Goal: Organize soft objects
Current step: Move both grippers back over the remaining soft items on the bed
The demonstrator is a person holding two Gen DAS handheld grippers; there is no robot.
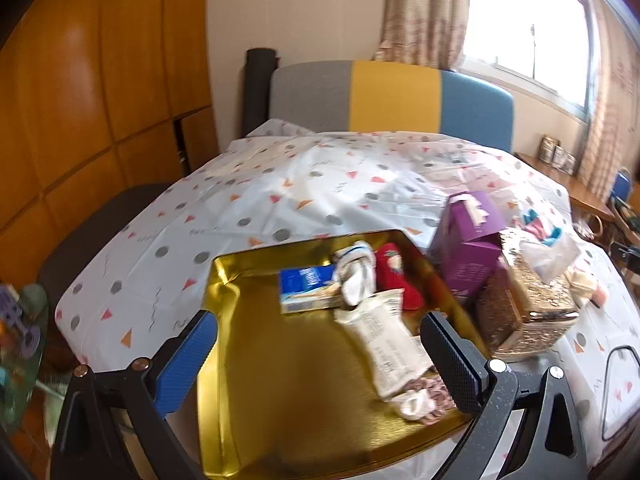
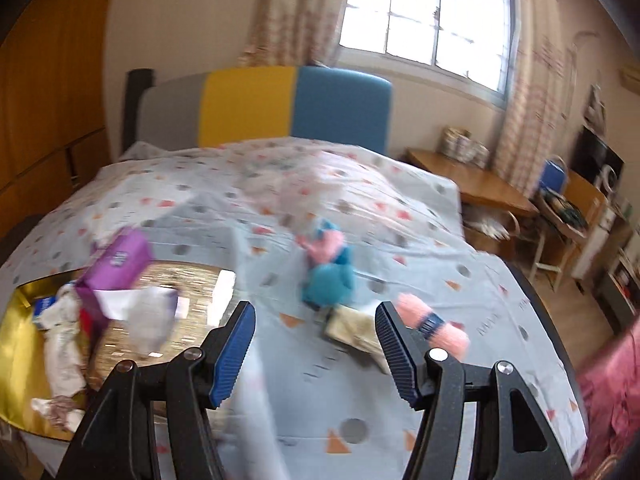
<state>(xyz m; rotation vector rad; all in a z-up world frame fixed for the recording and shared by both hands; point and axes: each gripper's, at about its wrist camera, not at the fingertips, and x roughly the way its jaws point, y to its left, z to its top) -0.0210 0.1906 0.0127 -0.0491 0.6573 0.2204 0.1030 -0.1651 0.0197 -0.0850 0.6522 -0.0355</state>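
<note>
left gripper open and empty above the gold tray, which already collects socks and packets. right gripper open, empty, facing the blue-pink plush toy and pink yarn skein on the bed sheet, apparently unsorted.

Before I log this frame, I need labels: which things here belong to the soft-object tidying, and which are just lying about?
Job:
gold metal tray
red sock
white rolled sock
blue-and-pink plush toy
pink yarn skein

Lying about:
purple carton
gold woven tissue box
wooden desk
</note>
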